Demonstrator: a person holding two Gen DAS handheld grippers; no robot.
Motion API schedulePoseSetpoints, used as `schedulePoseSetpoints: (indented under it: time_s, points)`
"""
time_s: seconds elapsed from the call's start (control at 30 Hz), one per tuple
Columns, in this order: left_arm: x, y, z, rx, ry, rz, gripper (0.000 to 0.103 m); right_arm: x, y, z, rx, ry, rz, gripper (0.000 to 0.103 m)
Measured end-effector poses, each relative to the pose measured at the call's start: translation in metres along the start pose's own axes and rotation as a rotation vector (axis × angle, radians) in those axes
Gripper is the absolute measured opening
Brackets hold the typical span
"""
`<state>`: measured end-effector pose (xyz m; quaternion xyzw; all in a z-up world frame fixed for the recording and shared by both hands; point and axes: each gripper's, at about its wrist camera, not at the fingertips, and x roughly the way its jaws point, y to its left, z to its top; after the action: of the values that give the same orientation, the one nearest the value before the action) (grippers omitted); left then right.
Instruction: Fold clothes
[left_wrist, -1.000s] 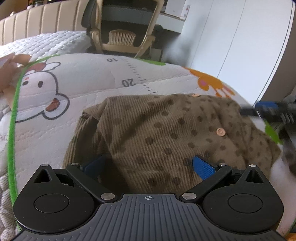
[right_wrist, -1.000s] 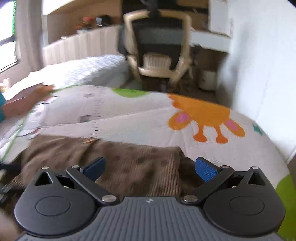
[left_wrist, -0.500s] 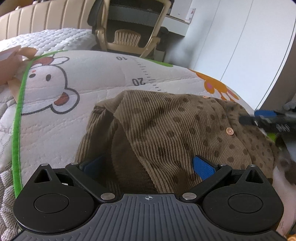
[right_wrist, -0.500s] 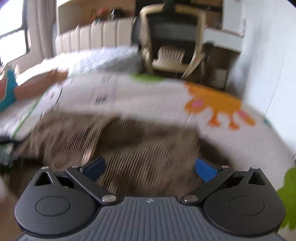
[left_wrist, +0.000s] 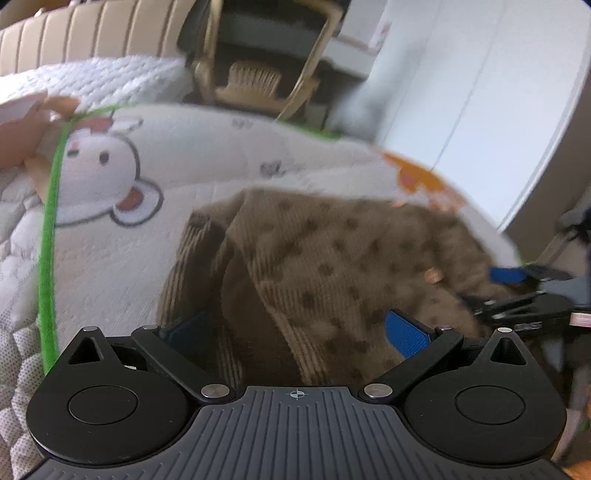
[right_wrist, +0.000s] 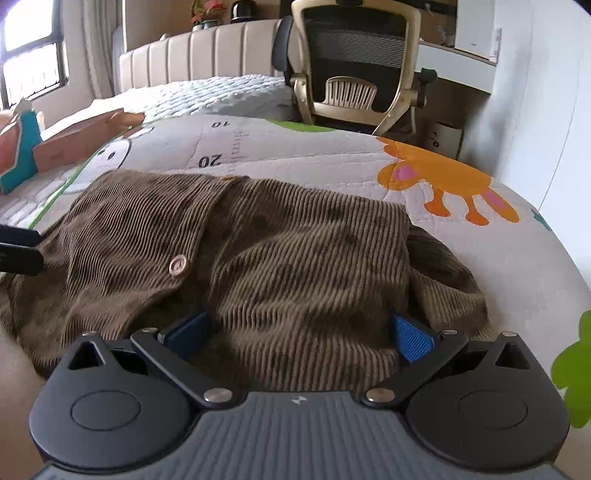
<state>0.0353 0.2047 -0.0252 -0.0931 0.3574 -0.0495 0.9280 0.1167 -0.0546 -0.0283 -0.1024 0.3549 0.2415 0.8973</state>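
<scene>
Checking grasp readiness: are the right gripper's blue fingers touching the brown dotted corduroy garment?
Cannot tell. In the right wrist view the right gripper is open, straddling the brown dotted corduroy garment; contact isn't plain.

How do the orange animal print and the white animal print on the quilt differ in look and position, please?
The orange animal print is solid colour; the white animal print is a dark outline with a reddish patch. The orange one lies beyond the brown corduroy garment on the right, the white one on its left. Both are on the quilt.
</scene>
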Motion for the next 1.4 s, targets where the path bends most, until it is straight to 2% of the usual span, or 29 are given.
schedulePoseSetpoints:
  time_s: [0.07, 0.1, 0.17, 0.27, 0.43, 0.57, 0.77, 0.87, 0.97, 1.03, 1.1, 1.17, 1.27, 1.33, 1.4]
  points:
    - [0.001, -0.001, -0.007, 0.092, 0.059, 0.108, 0.103, -0.007, -0.002, -0.003, -0.023, 0.015, -0.005, 0.103]
    - [0.001, -0.001, -0.009, 0.107, 0.072, 0.123, 0.103, -0.011, -0.003, -0.004, -0.034, 0.023, -0.010, 0.103]
    - [-0.001, 0.001, -0.011, 0.112, 0.085, 0.125, 0.103, -0.019, -0.006, -0.007, -0.058, 0.037, -0.020, 0.103]
    - [-0.003, 0.003, -0.015, 0.119, 0.105, 0.127, 0.103, -0.032, -0.001, -0.004, -0.087, -0.017, -0.051, 0.103]
    - [-0.006, 0.006, -0.019, 0.129, 0.132, 0.131, 0.103, -0.041, 0.007, 0.012, -0.010, -0.116, 0.025, 0.103]
    - [-0.005, 0.004, -0.019, 0.122, 0.134, 0.133, 0.103, -0.011, 0.018, 0.005, 0.015, -0.023, 0.051, 0.103]
    - [-0.004, 0.007, -0.022, 0.102, 0.127, 0.120, 0.103, -0.001, 0.026, -0.006, -0.004, -0.033, 0.025, 0.103]
    - [-0.007, 0.015, -0.022, 0.044, 0.087, 0.077, 0.103, -0.001, 0.027, -0.007, -0.004, -0.038, 0.025, 0.103]
    - [-0.015, 0.036, -0.022, -0.146, 0.030, -0.025, 0.103, -0.002, 0.025, -0.008, -0.014, -0.041, 0.034, 0.103]
    - [-0.018, 0.045, -0.023, -0.231, 0.006, -0.050, 0.103, -0.005, 0.022, -0.009, -0.038, -0.028, 0.050, 0.103]
    - [-0.020, 0.042, -0.023, -0.229, 0.002, -0.033, 0.103, -0.009, 0.019, -0.008, -0.070, -0.003, 0.064, 0.103]
    - [-0.021, 0.033, -0.025, -0.178, 0.007, 0.002, 0.103, -0.015, 0.016, -0.008, -0.105, 0.021, 0.061, 0.103]
    - [-0.018, 0.021, -0.028, -0.094, 0.019, 0.062, 0.103, -0.030, 0.017, -0.004, -0.137, 0.007, 0.031, 0.103]
    - [-0.017, 0.019, -0.027, -0.094, 0.020, 0.054, 0.103, -0.040, 0.019, 0.001, -0.147, -0.034, 0.024, 0.103]
    - [-0.016, 0.022, -0.025, -0.137, 0.012, 0.002, 0.103, -0.045, 0.025, 0.008, -0.143, -0.088, 0.018, 0.103]
